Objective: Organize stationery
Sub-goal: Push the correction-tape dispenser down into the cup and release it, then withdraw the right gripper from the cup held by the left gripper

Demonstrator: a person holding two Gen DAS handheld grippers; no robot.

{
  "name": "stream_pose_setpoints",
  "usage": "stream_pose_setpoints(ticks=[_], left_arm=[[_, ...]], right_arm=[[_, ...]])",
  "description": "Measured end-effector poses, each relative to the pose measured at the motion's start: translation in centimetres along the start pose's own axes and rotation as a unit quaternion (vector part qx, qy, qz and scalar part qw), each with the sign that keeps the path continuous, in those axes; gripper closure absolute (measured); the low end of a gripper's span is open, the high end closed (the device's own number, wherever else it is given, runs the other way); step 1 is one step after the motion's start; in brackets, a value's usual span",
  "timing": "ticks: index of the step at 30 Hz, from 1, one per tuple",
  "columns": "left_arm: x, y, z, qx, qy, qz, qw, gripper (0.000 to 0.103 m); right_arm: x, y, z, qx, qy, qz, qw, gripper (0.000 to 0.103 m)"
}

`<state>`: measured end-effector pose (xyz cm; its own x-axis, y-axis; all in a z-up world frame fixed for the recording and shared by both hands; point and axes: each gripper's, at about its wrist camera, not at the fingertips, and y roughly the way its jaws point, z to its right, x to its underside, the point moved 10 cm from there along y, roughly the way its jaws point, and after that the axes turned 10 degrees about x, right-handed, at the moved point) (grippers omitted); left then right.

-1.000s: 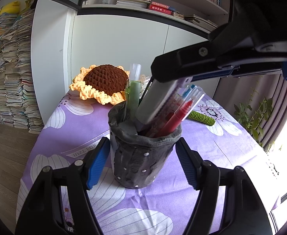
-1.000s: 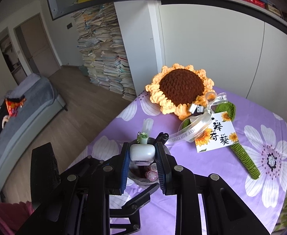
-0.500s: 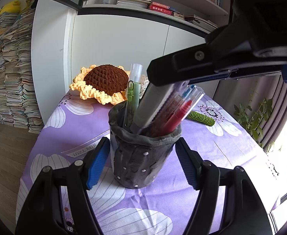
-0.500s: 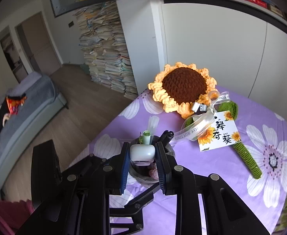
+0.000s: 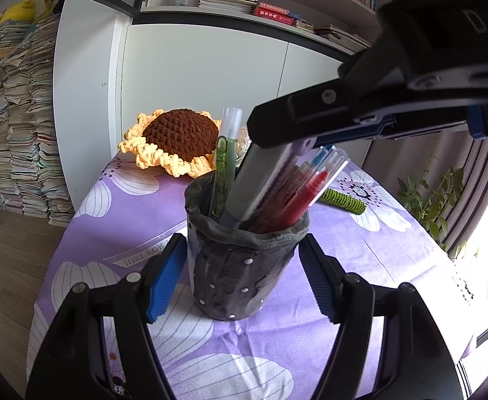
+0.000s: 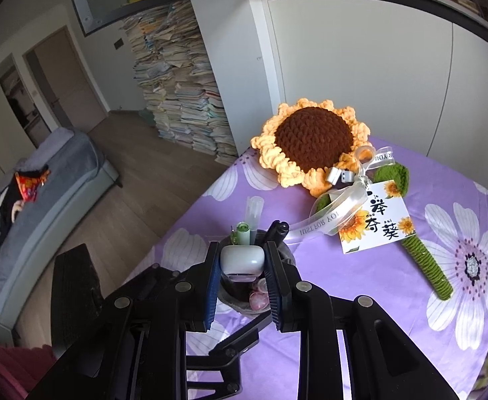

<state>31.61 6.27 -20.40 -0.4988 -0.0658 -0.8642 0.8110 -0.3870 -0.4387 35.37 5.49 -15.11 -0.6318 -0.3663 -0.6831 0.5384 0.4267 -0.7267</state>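
right gripper (image 6: 242, 266) clenching the white-grey flat case (image 6: 242, 260) | sliding deeper into dark grey fabric pen pot (image 5: 244, 266) than before | left gripper (image 5: 242, 280) spread wide, straddling pot | nearly stowed

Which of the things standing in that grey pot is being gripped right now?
The wide grey-white case, clamped by the right gripper. The green pen and red marker stand untouched in the grey pot.
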Motion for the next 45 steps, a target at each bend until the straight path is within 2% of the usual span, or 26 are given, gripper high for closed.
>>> stream_pose_setpoints(ticks=[5, 13, 23, 26, 30, 34, 39, 41, 45], left_arm=[[-0.1, 0.0, -0.1, 0.000, 0.001, 0.000, 1.0000, 0.033], [0.0, 0.1, -0.2, 0.000, 0.000, -0.001, 1.0000, 0.033], [0.0, 0.1, -0.2, 0.000, -0.001, -0.001, 1.0000, 0.033], [0.0, 0.1, -0.1, 0.001, -0.001, 0.000, 1.0000, 0.033], [0.0, 0.1, -0.2, 0.000, 0.000, 0.000, 1.0000, 0.033], [0.0, 0.1, -0.2, 0.000, -0.001, -0.001, 1.0000, 0.032], [0.0, 0.2, -0.2, -0.001, -0.002, -0.002, 1.0000, 0.031], [0.0, 0.1, -0.3, -0.003, -0.001, -0.002, 1.0000, 0.031], [0.0, 0.1, -0.3, -0.018, 0.004, -0.001, 0.9998, 0.027]], right_arm=[[0.0, -0.1, 0.4, -0.020, 0.025, -0.013, 0.999, 0.076], [0.0, 0.1, 0.4, -0.013, 0.027, -0.020, 0.999, 0.076], [-0.4, -2.6, 2.8, -0.020, 0.084, 0.048, 0.995, 0.076], [1.2, -2.9, 4.0, 0.003, 0.093, 0.063, 0.994, 0.065], [4.3, -2.6, 5.5, 0.007, 0.120, 0.058, 0.991, 0.064], [8.2, -2.0, 7.4, 0.038, 0.149, 0.057, 0.986, 0.064], [13.3, -0.7, 8.9, 0.057, 0.188, 0.034, 0.980, 0.064], [14.6, -1.0, 9.2, 0.074, 0.183, 0.039, 0.979, 0.064], [15.7, -1.9, 9.1, 0.127, 0.136, 0.044, 0.982, 0.064]])
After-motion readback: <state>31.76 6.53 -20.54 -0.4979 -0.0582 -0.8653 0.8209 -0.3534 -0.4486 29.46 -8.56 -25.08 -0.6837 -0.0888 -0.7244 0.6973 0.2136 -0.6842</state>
